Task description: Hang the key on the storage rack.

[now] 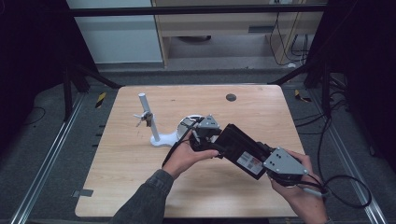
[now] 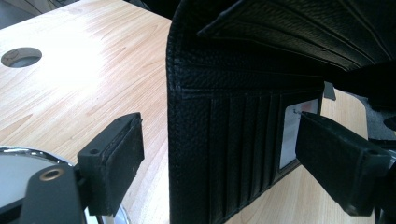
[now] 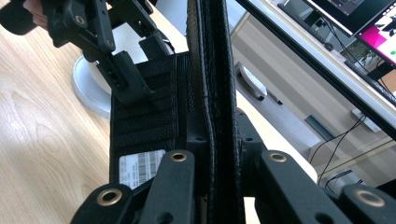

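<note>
A black leather wallet (image 1: 240,148) hangs open above the table's middle. My right gripper (image 1: 264,161) is shut on its lower right end; in the right gripper view the wallet's edge (image 3: 212,70) runs up between the jaws of that gripper (image 3: 218,140). My left gripper (image 1: 205,133) is at the wallet's upper left end. Its jaws (image 2: 219,130) stand open on either side of the card-slot flap (image 2: 243,70), with a gap at the left pad. A white barcode card (image 3: 140,168) shows in a window slot. The left gripper (image 3: 140,63) also shows beside that flap.
A white stand with an upright post (image 1: 148,119) sits left of centre on the wooden table (image 1: 140,177). A round shiny dish (image 1: 189,123) lies under the left gripper. A dark cable hole (image 1: 230,97) is in the far table top. A cable (image 1: 345,196) trails at the right.
</note>
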Tool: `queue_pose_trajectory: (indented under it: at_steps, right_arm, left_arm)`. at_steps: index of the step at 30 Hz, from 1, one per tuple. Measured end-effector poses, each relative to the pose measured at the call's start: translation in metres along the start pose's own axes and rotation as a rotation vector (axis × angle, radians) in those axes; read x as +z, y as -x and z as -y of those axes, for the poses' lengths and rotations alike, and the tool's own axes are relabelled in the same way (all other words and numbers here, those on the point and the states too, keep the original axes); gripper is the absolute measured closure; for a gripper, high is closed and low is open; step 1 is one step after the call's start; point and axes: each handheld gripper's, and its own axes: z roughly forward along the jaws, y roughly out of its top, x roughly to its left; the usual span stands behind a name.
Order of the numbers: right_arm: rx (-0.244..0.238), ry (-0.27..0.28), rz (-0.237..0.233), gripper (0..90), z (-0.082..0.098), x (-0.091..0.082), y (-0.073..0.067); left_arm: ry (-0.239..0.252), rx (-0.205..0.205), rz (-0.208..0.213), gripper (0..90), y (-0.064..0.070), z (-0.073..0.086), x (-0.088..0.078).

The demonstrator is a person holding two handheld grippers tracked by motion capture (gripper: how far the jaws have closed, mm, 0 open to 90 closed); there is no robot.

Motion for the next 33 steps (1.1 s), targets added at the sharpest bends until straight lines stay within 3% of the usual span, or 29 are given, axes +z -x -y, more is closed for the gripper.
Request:
queue_pose_trajectory:
  at_steps: [5, 9, 17, 20, 22, 24, 25, 26, 27, 29, 33]
  right_arm:
    - [-0.004, 0.006, 0.003, 80.5, -0.001, -0.002, 0.001]
    - [-0.009, 0.015, 0.001, 80.5, -0.002, -0.004, 0.0]
    - [-0.02, 0.031, -0.005, 80.5, -0.006, -0.004, -0.001]
    - [-0.024, 0.04, -0.008, 80.5, -0.008, -0.005, -0.001]
    - [-0.03, 0.048, -0.01, 80.5, -0.009, -0.005, -0.002]
    - [-0.03, 0.048, -0.012, 80.5, -0.009, -0.005, -0.003]
    - [-0.033, 0.052, -0.015, 80.5, -0.009, -0.004, -0.003]
    - [-0.033, 0.052, -0.015, 80.5, -0.009, -0.004, -0.003]
    - [-0.035, 0.051, -0.021, 80.5, -0.01, -0.004, -0.004]
    - [-0.035, 0.053, -0.024, 80.4, -0.01, -0.004, -0.005]
    - [-0.045, 0.047, -0.059, 80.0, -0.008, -0.001, -0.008]
  left_arm:
    - [0.005, -0.004, 0.003, 14.9, -0.001, 0.0, 0.001]
    - [0.003, 0.004, 0.02, 15.2, -0.002, -0.001, 0.001]
    - [0.012, -0.024, 0.07, 19.1, -0.005, -0.002, 0.003]
    - [0.017, -0.06, 0.126, 26.9, -0.008, -0.002, 0.002]
    - [0.017, -0.056, 0.136, 35.5, -0.008, -0.003, 0.001]
    - [0.013, -0.046, 0.14, 39.4, -0.008, -0.004, 0.0]
    - [0.013, -0.044, 0.142, 46.4, -0.008, -0.004, -0.001]
    - [0.016, -0.041, 0.144, 46.4, -0.007, -0.004, -0.002]
    - [0.02, -0.036, 0.141, 53.9, -0.007, -0.005, -0.004]
    - [0.025, -0.043, 0.143, 56.2, -0.007, -0.006, -0.006]
    - [0.022, -0.055, 0.129, 69.4, -0.008, -0.007, -0.012]
